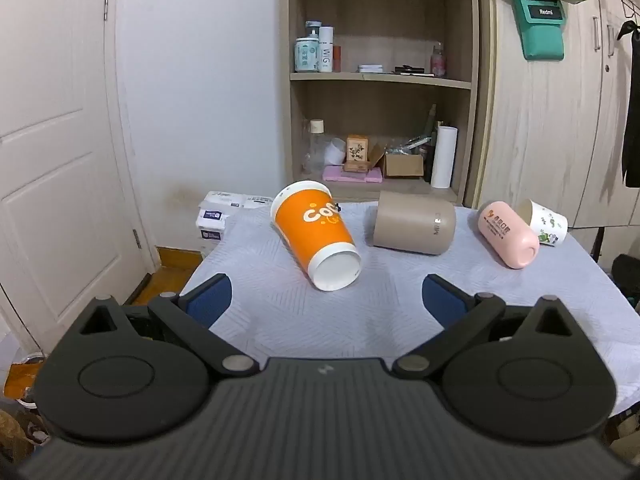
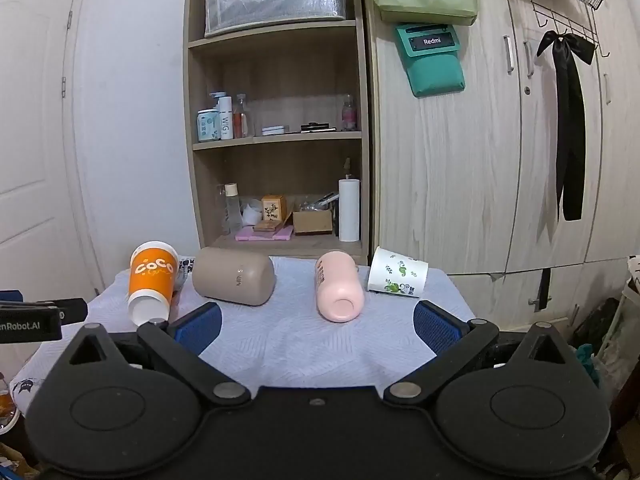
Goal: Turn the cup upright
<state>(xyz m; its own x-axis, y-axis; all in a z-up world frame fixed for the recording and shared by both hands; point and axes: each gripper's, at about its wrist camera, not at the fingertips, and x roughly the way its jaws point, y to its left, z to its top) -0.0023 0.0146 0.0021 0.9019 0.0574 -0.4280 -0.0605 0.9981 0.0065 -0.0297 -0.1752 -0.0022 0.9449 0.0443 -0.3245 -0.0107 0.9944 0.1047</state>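
Your left tongs (image 1: 326, 300) hang spread wide and empty just short of the orange cup (image 1: 316, 234), which lies on its side at the left end of the desk (image 1: 280, 320), white base toward you. Right tongs (image 2: 316, 330) are spread and empty too, facing the pink cup (image 2: 338, 290). Watch it: all four are down (tan cup (image 2: 234, 276) and floral cup (image 2: 396, 276) between and beyond), and round walls will likely roll if you nudge one off-centre; the paper ones could crush under a hard squeeze. That quilted grey cloth may bunch under a tipping base. Shelves (image 2: 276, 140), wardrobe (image 2: 480, 160) and a white door (image 1: 52, 160) stand behind.
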